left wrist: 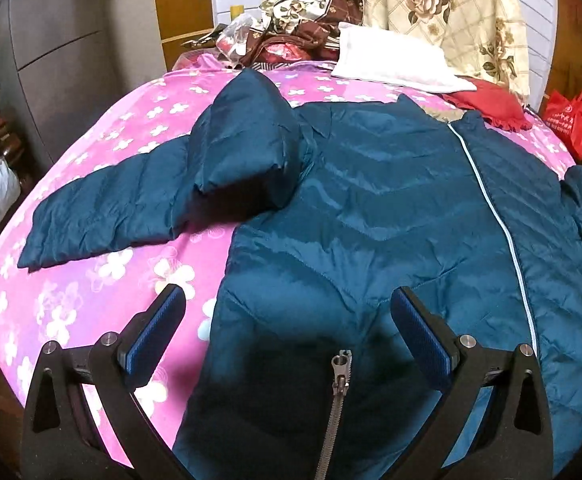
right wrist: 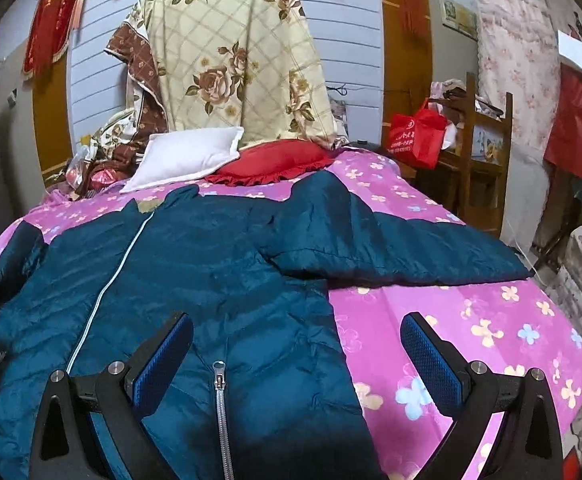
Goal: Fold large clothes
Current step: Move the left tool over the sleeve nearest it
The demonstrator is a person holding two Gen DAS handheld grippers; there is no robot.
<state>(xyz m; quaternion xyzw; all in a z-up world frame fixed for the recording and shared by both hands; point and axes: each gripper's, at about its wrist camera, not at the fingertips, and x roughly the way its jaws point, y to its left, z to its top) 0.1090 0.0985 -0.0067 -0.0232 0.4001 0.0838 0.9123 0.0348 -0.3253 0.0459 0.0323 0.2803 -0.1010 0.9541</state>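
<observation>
Covering a pink floral bedsheet, the teal jacket lies under both spread, empty grippers.

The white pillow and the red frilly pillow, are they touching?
Touching: in the right wrist view, the white pillow has its lower corner resting against the red frilly pillow, no gap.

Teal jacket spread flat on pink floral bedsheet.

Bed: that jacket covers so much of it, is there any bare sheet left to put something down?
Yes. Bare pink sheet lies between the jacket's hem side and its outstretched right sleeve. A smaller patch sits below the left sleeve. The head is crowded: white pillow, red cushion, heaped floral bedding.
</observation>
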